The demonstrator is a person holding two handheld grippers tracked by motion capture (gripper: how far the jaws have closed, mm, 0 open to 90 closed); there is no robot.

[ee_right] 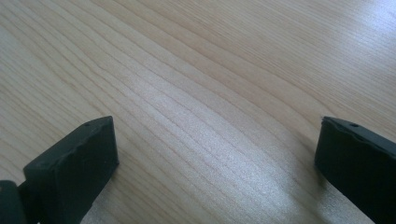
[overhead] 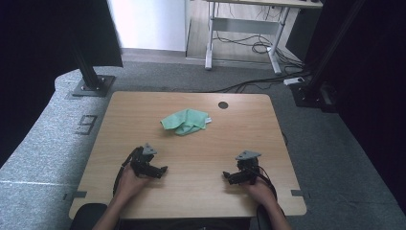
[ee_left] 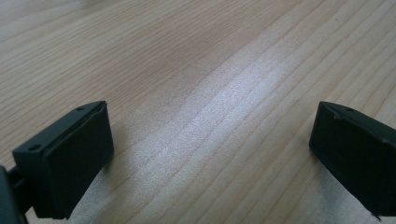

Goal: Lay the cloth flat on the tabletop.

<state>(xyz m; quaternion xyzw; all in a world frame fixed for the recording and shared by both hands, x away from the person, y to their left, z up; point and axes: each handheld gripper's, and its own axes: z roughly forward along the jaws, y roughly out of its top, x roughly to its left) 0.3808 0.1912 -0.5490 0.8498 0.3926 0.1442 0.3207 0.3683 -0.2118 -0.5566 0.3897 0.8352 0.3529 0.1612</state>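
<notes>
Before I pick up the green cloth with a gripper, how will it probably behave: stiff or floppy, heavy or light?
The green cloth lies crumpled in soft folds on the wooden table, so it will probably hang limp and drape when lifted. It looks thin, so likely light. If pushed, it would probably bunch up or slide rather than roll, and a pinch on one fold may lift only part of it at first.

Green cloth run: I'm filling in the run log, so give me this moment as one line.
left gripper: open, empty | right gripper: open, empty | green cloth: crumpled, untouched, beyond both grippers | table: both grippers near its front edge
</notes>
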